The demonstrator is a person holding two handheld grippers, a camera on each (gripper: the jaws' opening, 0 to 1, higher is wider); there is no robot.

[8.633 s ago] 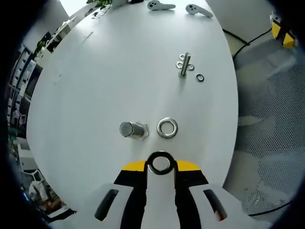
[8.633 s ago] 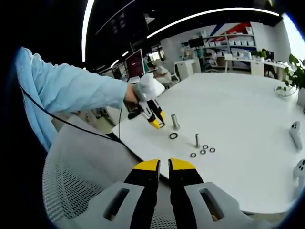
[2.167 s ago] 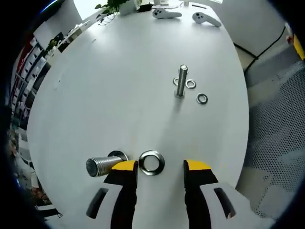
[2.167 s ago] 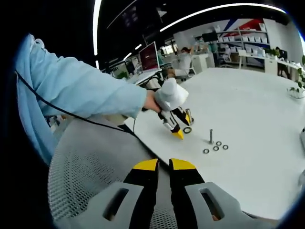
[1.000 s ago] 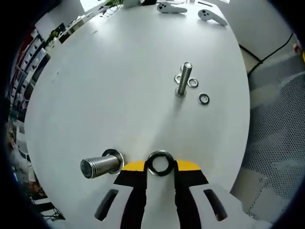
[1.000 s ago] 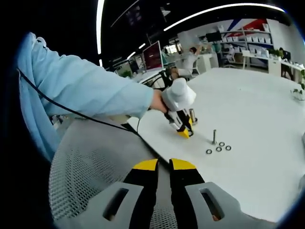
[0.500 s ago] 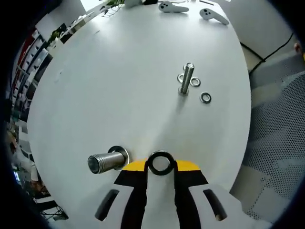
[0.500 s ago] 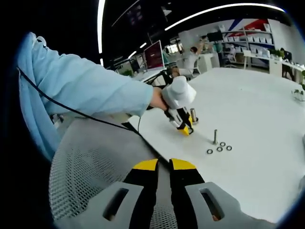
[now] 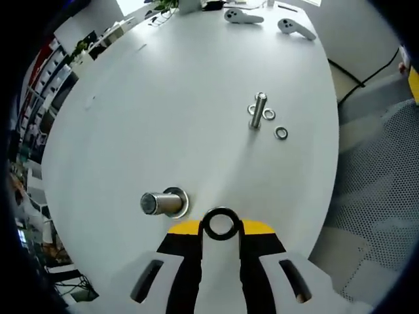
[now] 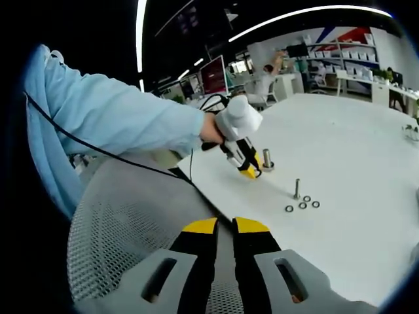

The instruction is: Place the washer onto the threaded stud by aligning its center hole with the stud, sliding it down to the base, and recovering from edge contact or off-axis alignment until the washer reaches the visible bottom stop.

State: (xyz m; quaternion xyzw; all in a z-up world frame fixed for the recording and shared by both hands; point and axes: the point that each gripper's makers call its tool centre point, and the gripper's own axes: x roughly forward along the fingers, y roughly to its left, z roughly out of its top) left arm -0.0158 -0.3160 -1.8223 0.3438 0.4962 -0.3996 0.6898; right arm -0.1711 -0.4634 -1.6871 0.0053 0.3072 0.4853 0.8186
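The left gripper (image 9: 220,227) pinches the washer (image 9: 220,223) between its yellow tips, lifted just beside the large threaded stud (image 9: 161,203) on the white table (image 9: 163,98). This looks like the carry step; next, centre the hole over the stud top. The right gripper (image 10: 224,226), jaws together and empty, idles over a mesh chair (image 10: 124,242).

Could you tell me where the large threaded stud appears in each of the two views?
Left gripper view: large threaded stud, lower left of centre, beside the tongs' yellow tips.
Right gripper view, right of centre, beside the left tongs.
Shared landmark: the thin bolt ringed by small washers.
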